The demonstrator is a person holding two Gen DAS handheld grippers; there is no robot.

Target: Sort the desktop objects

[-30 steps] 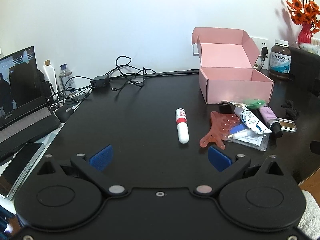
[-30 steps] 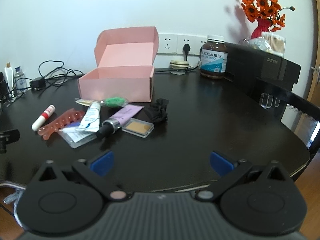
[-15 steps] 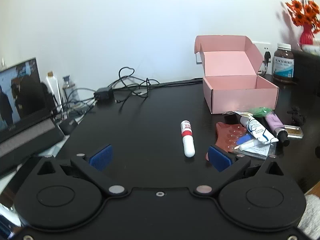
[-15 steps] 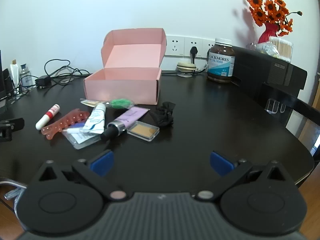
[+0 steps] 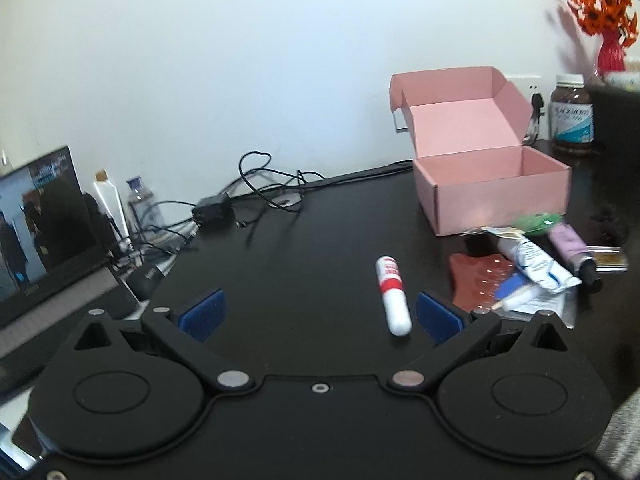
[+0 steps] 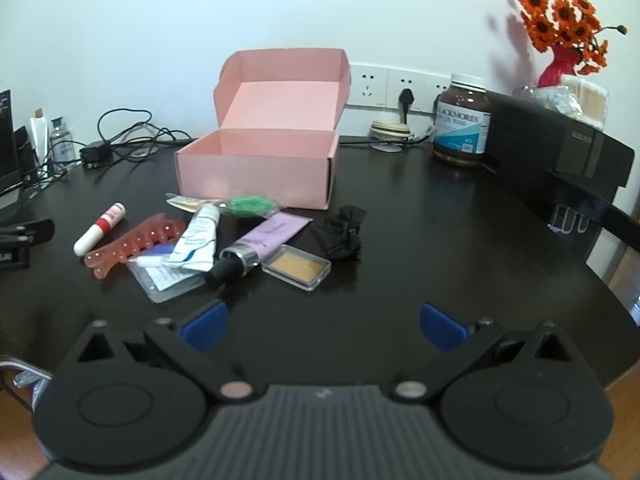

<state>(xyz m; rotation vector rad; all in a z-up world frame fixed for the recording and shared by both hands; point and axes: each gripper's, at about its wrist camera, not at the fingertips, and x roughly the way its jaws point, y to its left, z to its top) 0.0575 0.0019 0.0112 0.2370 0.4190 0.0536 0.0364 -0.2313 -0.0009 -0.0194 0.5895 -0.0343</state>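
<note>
Left gripper [image 5: 318, 314] advancing since earlier frame, jaws spread wide, gripping nothing. White-red tube [image 5: 393, 295] now lying lower centre-right of left view, just inside right pad [image 5: 438, 317], long axis pointing away toward pink box [image 5: 490, 188]. Right gripper [image 6: 323, 326] hanging released, farther from tube.

The dark laptop screen [image 5: 36, 216] is cut off by the left wrist view's edge; the brown supplement jar's label [image 5: 572, 122] is blurred there, and the clear plastic sachet [image 6: 168, 280] is partly covered by a white-and-blue tube [image 6: 198, 240].

Left gripper [image 5: 319, 314] nearer white tube [image 5: 393, 294].
</note>
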